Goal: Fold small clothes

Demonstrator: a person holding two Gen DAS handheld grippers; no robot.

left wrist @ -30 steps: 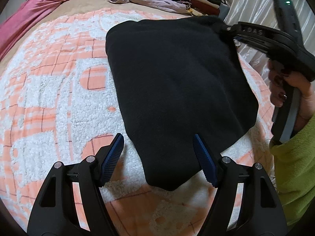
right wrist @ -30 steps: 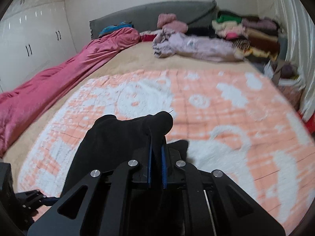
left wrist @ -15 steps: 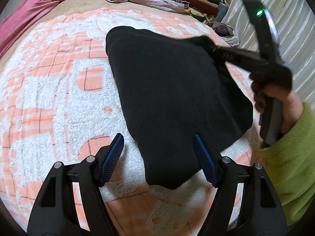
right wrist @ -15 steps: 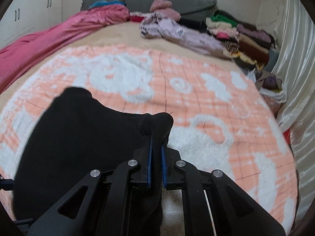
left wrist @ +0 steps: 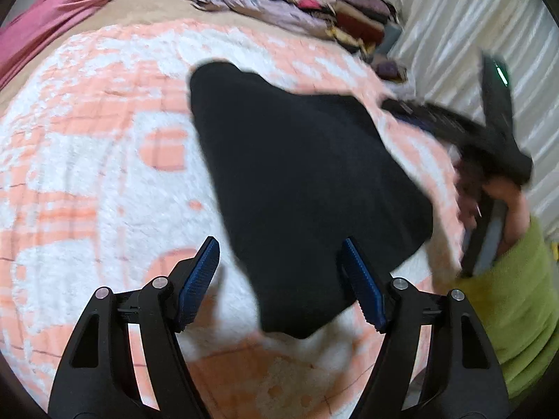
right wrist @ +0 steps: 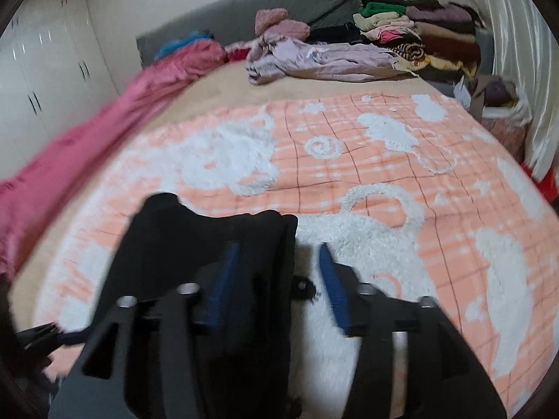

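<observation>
Left wrist view: black cloth [left wrist: 300, 181] lies flat on the orange-white blanket [left wrist: 87, 174], running from 12 o'clock down between the left gripper [left wrist: 279, 279] fingers, which are wide apart, gripping nothing. Right gripper [left wrist: 412, 111] at 2 o'clock, just off the cloth's corner. Right wrist view: right gripper [right wrist: 276, 279] fingers apart, empty; cloth [right wrist: 195, 244] at 10 o'clock, its edge between them. Clothes pile [right wrist: 401, 42] at 1 o'clock; bag [right wrist: 499, 111] at 2 o'clock, contents unclear.

Home bedroom: bed [right wrist: 216, 104] with orange-white fleece blanket [right wrist: 384, 160], grey headboard [right wrist: 279, 3], white wardrobe doors [right wrist: 42, 80] (left wall), stacked clothes [right wrist: 419, 35].
</observation>
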